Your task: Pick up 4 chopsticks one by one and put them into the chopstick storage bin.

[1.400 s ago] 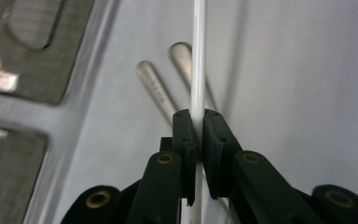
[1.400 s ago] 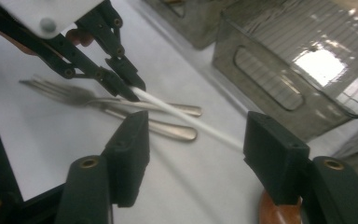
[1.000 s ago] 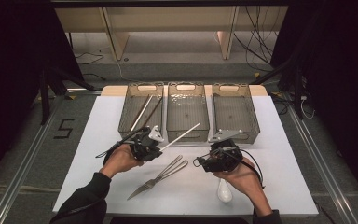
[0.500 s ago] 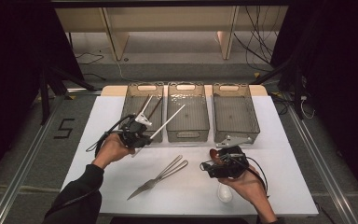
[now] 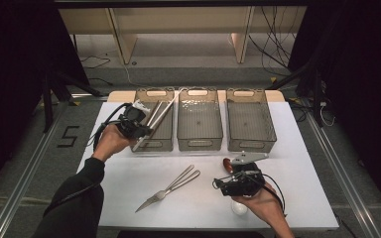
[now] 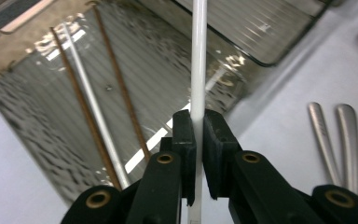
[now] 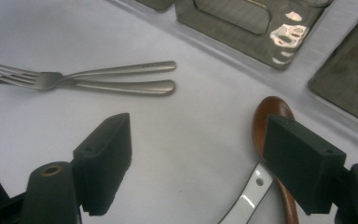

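**White chopstick slanted over the left bin**

White chopstick is pinched near its lower end between the pads of the left gripper, held above the near edge of the left bin. In the high view its long axis runs on a slant, from the gripper up and to the right toward the bin's far right corner. The end below the pads is cut off at the bottom of the left gripper view, and the far tip leaves that view at the top.

Inside the left bin lie two brown chopsticks and a white one, roughly parallel; their ends blur against the ribbed floor.

The right gripper hovers low over the white table with its jaws spread wide, having just been opening, nothing between the pads. A brown wooden spoon lies just beyond its right jaw, its handle hidden behind that jaw. Two forks lie together on the table between the hands. The middle bin and right bin stand beside the left one.
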A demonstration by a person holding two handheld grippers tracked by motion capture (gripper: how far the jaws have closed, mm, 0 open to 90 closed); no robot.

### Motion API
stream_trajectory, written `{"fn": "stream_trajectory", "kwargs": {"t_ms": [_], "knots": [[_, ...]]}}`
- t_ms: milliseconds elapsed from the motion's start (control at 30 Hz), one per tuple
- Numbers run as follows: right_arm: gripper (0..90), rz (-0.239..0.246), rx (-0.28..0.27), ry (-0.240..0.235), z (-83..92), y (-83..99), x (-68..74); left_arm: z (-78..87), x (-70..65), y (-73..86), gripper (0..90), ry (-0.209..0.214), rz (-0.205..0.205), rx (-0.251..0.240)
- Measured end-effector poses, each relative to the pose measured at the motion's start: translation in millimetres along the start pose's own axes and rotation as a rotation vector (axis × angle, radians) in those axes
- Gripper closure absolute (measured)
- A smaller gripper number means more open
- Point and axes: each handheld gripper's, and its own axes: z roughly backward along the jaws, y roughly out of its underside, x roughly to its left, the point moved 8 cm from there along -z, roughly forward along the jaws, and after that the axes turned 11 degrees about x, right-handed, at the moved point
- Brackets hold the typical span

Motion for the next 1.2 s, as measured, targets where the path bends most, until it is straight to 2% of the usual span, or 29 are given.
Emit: {"fn": "stream_trajectory", "kwargs": {"t_ms": [267, 500, 700, 933, 1200], "knots": [[24.9, 0.010, 0.002, -0.004, -1.6, 3.0, 3.7, -4.9, 34.1, -11.7, 83.8, -0.043, 0.064, -0.002], [25.0, 0.011, 0.006, -0.006, -2.2, 4.5, 3.9, -14.2, 50.5, -15.8, 83.8, -0.062, 0.110, -0.019], [25.1, 0.012, -0.001, -0.001, -1.9, 4.9, 3.3, -24.5, 56.7, -14.7, 83.8, -0.067, 0.140, -0.017], [24.9, 0.017, -0.001, -0.005, -1.8, 5.4, 4.7, -35.4, 56.4, -11.8, 83.7, -0.060, 0.161, -0.002], [24.7, 0.021, -0.001, -0.012, -1.9, 5.8, 6.1, -47.4, 56.1, -6.0, 83.6, -0.045, 0.202, 0.023]]}}
